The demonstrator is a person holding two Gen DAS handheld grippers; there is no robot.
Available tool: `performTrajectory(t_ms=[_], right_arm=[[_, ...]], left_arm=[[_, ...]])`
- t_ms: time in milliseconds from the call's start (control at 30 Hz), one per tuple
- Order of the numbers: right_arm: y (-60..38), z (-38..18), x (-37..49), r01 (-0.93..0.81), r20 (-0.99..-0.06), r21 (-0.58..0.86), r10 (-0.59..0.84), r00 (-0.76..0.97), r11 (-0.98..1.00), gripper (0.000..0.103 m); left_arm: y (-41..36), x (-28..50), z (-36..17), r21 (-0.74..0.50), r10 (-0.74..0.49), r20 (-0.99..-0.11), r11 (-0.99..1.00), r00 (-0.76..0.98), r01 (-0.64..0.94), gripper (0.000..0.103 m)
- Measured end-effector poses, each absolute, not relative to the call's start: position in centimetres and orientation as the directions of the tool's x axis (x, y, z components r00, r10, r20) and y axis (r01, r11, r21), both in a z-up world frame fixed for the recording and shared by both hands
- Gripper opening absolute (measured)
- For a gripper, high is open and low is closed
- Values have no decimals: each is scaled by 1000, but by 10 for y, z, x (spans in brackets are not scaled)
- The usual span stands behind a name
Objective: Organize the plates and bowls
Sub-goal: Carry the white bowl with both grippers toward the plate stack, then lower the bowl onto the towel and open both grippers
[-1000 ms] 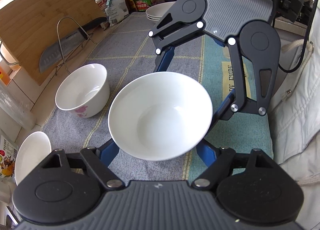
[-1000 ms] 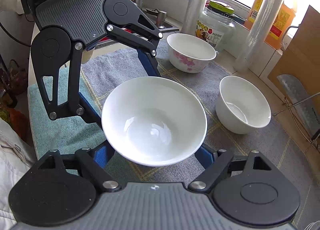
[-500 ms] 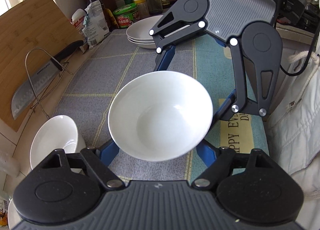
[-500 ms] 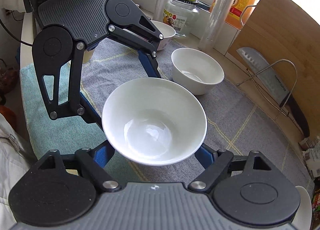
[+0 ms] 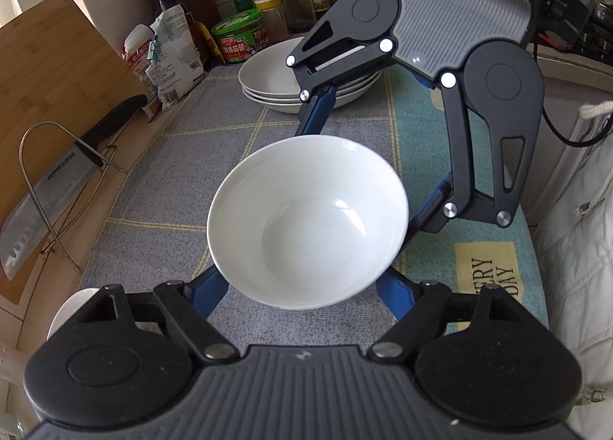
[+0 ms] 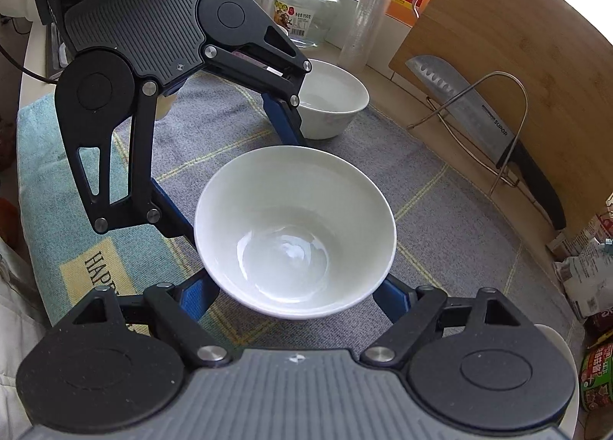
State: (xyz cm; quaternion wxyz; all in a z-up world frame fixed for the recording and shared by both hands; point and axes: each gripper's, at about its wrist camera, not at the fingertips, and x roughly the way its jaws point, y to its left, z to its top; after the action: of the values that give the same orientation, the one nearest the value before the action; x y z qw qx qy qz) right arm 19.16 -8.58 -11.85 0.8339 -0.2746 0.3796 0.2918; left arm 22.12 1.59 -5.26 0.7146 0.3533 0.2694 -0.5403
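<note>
While both grippers share one white bowl [image 5: 306, 221], each set of blue fingers [image 5: 208, 288] clasping its outer wall from an opposite side, the bowl hangs above the grey checked mat [image 5: 184, 172], clear of it and level. The left gripper [image 5: 302, 287] grasps it from the near side in its own view, and the right gripper [image 6: 295, 292] does the same from across, so neither tong is loose. Judging by the layout, sorting is partway through: a stack of shallow plates [image 5: 268, 80] already sits at the mat's far end beyond the bowl, while a second white bowl [image 6: 333, 103] stands alone on the mat behind the carried one in the right wrist view, not yet gathered with anything. Where the carried bowl is meant to land I cannot tell. Much is obscured: the pads' contact with the bowl lies under its rim, the opposing gripper covers part of the plate stack, and a white rim [image 5: 71, 306] peeks out beside the left gripper's body, too cut off to name. A knife [image 6: 479, 118] leans in a wire rack against the chopping board, beside the mat.
</note>
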Motion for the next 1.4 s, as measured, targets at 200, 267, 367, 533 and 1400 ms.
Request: performTrajectory(t_ms=[200, 267, 367, 533, 1400], right_arm=[[-94, -125, 199, -696, -798, -232, 277, 536, 679, 89], [-95, -126, 203, -696, -798, -229, 277, 535, 681, 89], [-97, -128, 208, -694, -798, -232, 275, 536, 681, 89], [-98, -130, 211, -694, -799, -224, 278, 532, 684, 89], [-112, -116, 192, -651, -794, -161, 294, 532, 742, 103]], left_arm=[[6, 228, -58, 217, -568, -774, 177, 280, 960, 84], [5, 230, -59, 220, -565, -775, 179, 284, 959, 84], [3, 234, -60, 218, -562, -776, 186, 286, 958, 84], [3, 237, -62, 208, -562, -778, 192, 281, 959, 84], [56, 218, -45, 52, -585, -752, 406, 304, 912, 97]])
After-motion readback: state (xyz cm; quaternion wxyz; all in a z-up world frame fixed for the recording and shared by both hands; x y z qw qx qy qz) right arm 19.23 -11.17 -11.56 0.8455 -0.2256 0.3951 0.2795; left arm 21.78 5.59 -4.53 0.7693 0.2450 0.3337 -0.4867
